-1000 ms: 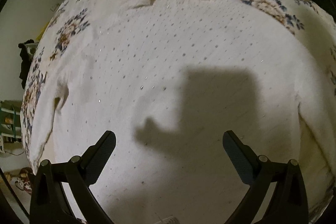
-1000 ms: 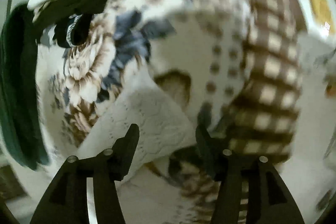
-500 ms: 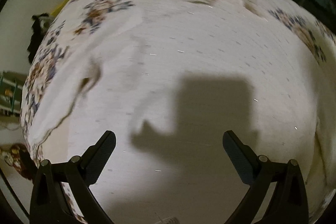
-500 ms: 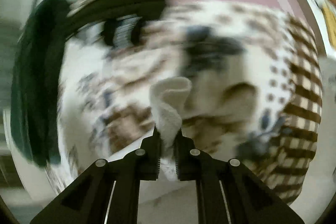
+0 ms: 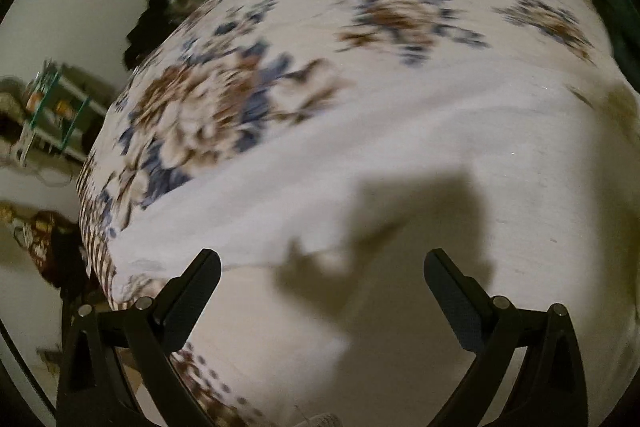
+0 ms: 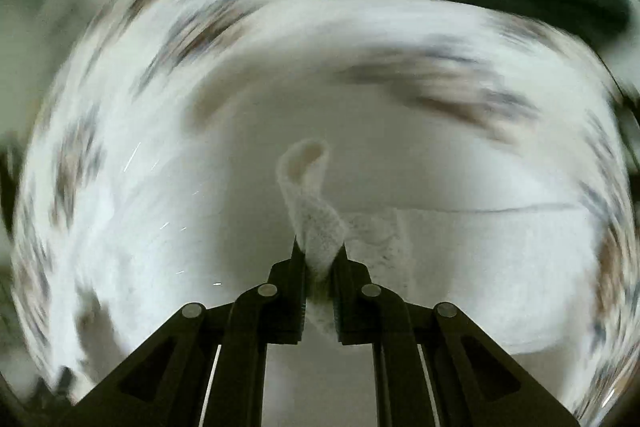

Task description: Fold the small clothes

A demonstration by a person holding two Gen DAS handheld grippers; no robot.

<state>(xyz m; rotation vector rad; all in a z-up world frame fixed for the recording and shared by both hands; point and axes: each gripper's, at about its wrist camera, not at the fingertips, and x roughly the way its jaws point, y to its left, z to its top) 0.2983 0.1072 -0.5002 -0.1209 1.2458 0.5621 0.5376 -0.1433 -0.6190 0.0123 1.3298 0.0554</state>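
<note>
Between the right tongs (image 6: 321,259) a white garment (image 6: 316,227) fold is clamped; the bed (image 6: 460,95) is blurred. Left tongs (image 5: 320,283) gape, empty.

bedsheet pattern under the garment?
White bedsheet with brown-and-blue floral clusters; clearest in the left wrist view.

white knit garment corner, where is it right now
In the right wrist view it is pinched in the right gripper, low at centre; the white knit garment rises from the jaws as a curled fold above the floral bedsheet.
</note>
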